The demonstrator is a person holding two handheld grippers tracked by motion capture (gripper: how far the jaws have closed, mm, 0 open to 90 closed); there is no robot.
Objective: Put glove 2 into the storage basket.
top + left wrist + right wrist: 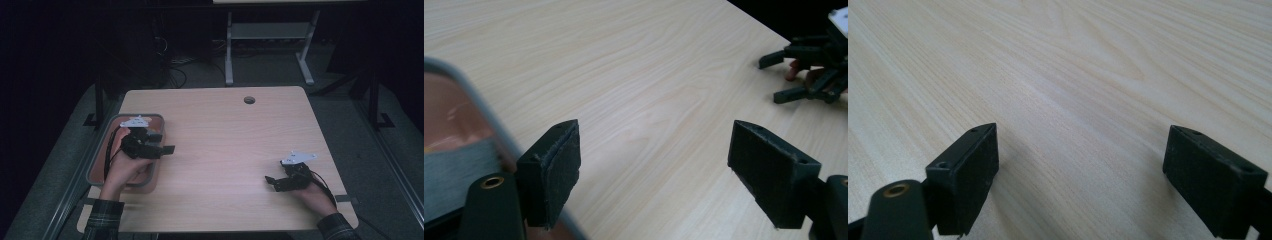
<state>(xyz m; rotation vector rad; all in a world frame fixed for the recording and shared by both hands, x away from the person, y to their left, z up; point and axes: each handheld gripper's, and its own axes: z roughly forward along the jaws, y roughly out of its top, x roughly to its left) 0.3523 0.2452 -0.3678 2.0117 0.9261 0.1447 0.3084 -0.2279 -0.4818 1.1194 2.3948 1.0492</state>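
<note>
The shallow grey-rimmed rectangular tray (pixel 159 118) with a reddish-brown inside lies at the left edge of the pale wooden surface (pixel 225 140), toward the near left corner. The left tongs (pixel 167 149) hang over the tray's right rim, their jaws wide apart and pointing across the surface toward its right edge, with nothing between them; in the left gripper view the grey rim (pixel 484 107) runs just beside and under the left jaw, and bare wood lies between the two jaws. Inside the tray that view shows the reddish floor and a grey strip near the rim; what else is in the tray cannot be told, since the hand and gripper cover much of it in the high view. The right tongs (pixel 271 182) rest near the near right corner of the surface, well apart from the tray, jaws spread wide and empty over bare wood, pointing toward the left edge.
</note>
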